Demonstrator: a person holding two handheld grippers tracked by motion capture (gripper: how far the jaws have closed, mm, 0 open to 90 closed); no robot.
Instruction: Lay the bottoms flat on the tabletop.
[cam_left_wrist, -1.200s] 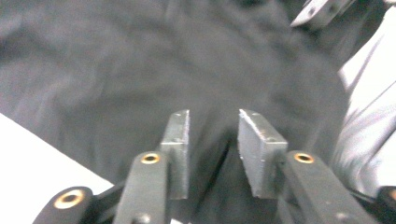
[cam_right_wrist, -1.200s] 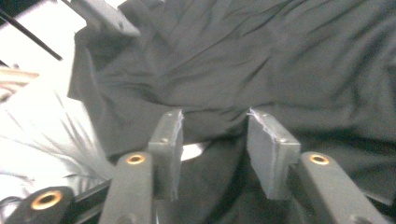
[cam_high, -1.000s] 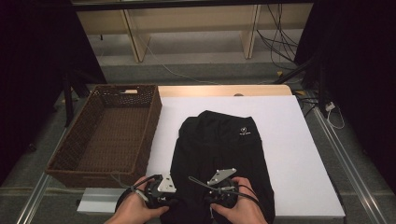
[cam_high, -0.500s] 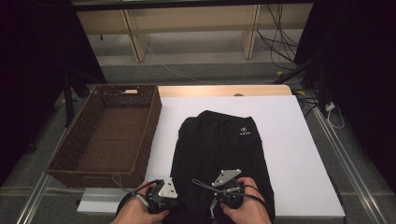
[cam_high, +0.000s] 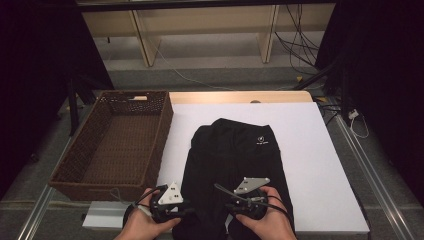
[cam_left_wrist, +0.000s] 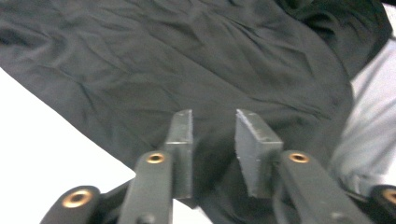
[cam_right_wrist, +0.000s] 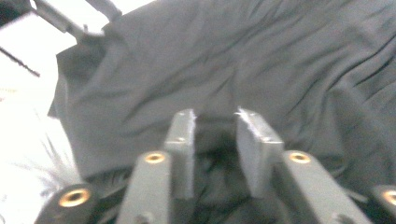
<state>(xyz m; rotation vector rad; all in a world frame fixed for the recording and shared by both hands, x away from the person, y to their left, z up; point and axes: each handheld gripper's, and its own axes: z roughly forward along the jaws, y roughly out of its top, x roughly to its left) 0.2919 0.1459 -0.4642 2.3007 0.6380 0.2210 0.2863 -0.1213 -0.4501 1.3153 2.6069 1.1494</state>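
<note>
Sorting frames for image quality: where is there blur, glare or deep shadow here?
High view: sharp, dark at both sides; black garment shows little fold detail. Left gripper view: white table glares, jaws slightly soft. Right gripper view: blurred throughout, table blown out white.

left hand-held gripper (cam_high: 187, 212): black, grey triangular plate | jaws: brass-coloured screws, grey pads (cam_left_wrist: 254, 140)

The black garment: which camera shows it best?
The high view: the whole black garment lies on the white board, small logo visible. The left gripper view and right gripper view give close, creased cloth beyond their open jaws.
</note>
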